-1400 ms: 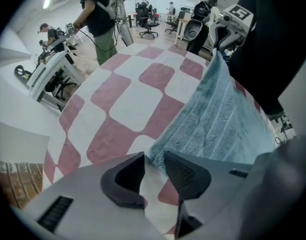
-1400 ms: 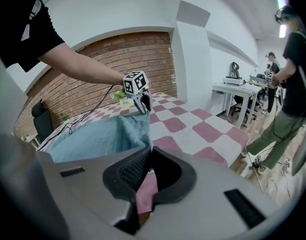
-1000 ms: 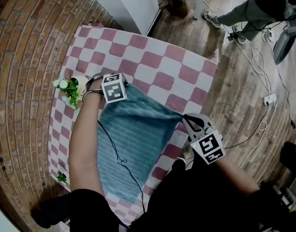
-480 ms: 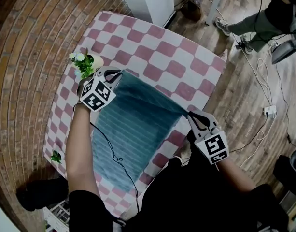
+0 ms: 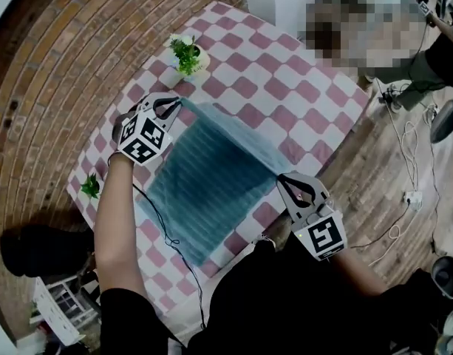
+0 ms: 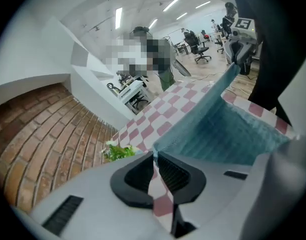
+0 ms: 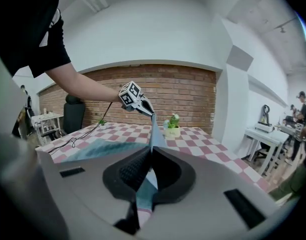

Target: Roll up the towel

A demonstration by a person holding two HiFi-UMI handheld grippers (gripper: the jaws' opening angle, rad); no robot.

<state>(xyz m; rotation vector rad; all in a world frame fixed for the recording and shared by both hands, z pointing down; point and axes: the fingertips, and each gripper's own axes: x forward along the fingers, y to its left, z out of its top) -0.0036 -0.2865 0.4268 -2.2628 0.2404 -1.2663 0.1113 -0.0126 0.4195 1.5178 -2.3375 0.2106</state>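
Clamped shut on the two far corners, the left gripper (image 5: 171, 106) and right gripper (image 5: 285, 179) now hold the towel (image 5: 208, 176) higher than a second ago, its edge taut above the table (image 5: 285, 65), so it seems straightened rather than rolled yet.

the towel (image 5: 211, 176) is soft ribbed cloth, the tablecloth (image 5: 285, 87) matt, the brick wall (image 5: 56, 65) rough.

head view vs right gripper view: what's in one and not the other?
Head view only: the wooden floor with a power strip, and the right gripper seen from outside. Right gripper view only: its jaws shut on a corner of the towel, close up, and a white desk. Both: the towel stretched between the grippers, the left gripper, the potted plant, the checked tablecloth.
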